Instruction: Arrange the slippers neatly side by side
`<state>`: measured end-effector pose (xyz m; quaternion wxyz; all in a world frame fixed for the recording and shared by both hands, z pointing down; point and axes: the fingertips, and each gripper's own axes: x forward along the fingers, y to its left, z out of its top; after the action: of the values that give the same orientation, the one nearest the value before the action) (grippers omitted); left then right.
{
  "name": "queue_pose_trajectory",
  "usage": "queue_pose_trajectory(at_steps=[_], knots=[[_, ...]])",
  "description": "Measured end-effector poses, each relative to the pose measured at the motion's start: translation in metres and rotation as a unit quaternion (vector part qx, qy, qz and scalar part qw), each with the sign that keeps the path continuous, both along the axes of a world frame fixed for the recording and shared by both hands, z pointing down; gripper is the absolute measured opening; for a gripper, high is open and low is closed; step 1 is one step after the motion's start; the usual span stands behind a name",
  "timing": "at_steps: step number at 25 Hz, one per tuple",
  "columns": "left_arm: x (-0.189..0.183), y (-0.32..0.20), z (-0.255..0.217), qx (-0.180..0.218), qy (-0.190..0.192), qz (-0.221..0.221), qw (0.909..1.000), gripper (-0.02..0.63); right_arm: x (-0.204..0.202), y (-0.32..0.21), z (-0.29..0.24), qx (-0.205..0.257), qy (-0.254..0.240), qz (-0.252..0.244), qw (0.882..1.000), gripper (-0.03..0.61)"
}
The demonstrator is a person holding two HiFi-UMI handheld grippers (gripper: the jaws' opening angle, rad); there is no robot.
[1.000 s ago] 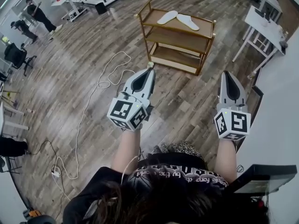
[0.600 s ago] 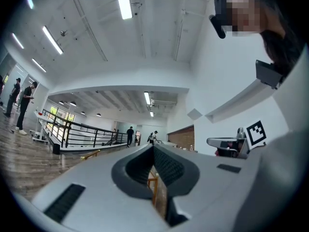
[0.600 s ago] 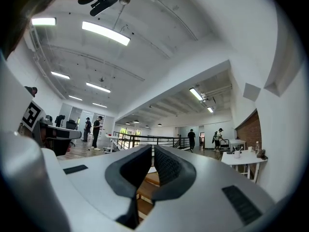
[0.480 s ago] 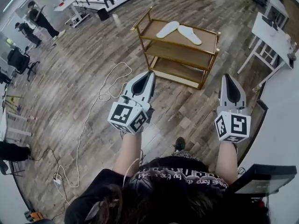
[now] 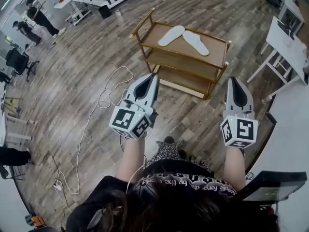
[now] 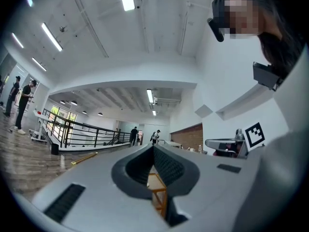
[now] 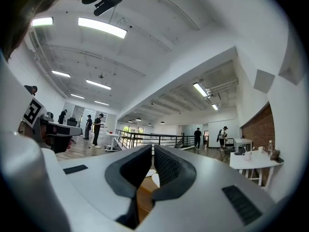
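Observation:
Two white slippers lie on the top shelf of a wooden three-tier cart (image 5: 147,34). The left slipper (image 5: 171,35) and the right slipper (image 5: 195,42) meet at their far ends and splay apart toward me. My left gripper (image 5: 154,77) is shut and empty, held in the air short of the cart's near left corner. My right gripper (image 5: 234,80) is also shut and empty, near the cart's right end. Between the right gripper's closed jaws (image 7: 151,150) a bit of white slipper (image 7: 155,179) and shelf shows; the left gripper (image 6: 153,148) frames a cart post (image 6: 161,197).
A white cable (image 5: 94,112) loops over the wooden floor to the left of the cart. White tables (image 5: 288,47) stand at the right, and a white wall runs along the right side. People stand far off at the upper left (image 5: 38,16) near a railing.
The cart with the slippers has drawn nearer and sits lower in the head view as the person steps toward it. Both grippers stay shut, held out in front.

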<state>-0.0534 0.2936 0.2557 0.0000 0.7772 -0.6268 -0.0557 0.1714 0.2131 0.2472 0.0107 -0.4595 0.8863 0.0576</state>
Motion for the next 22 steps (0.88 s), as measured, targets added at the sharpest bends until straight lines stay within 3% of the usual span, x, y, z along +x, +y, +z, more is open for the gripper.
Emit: queue_pose_trajectory(at_steps=[12, 22], knots=[[-0.076, -0.168, 0.010, -0.009, 0.001, 0.039, 0.9992, 0.002, -0.061, -0.153, 0.005, -0.001, 0.000, 0.058, 0.998, 0.003], [-0.097, -0.266, 0.027, -0.026, 0.016, 0.064, 0.9975, 0.002, -0.087, -0.238, 0.013, -0.009, 0.001, 0.068, 0.998, 0.003]])
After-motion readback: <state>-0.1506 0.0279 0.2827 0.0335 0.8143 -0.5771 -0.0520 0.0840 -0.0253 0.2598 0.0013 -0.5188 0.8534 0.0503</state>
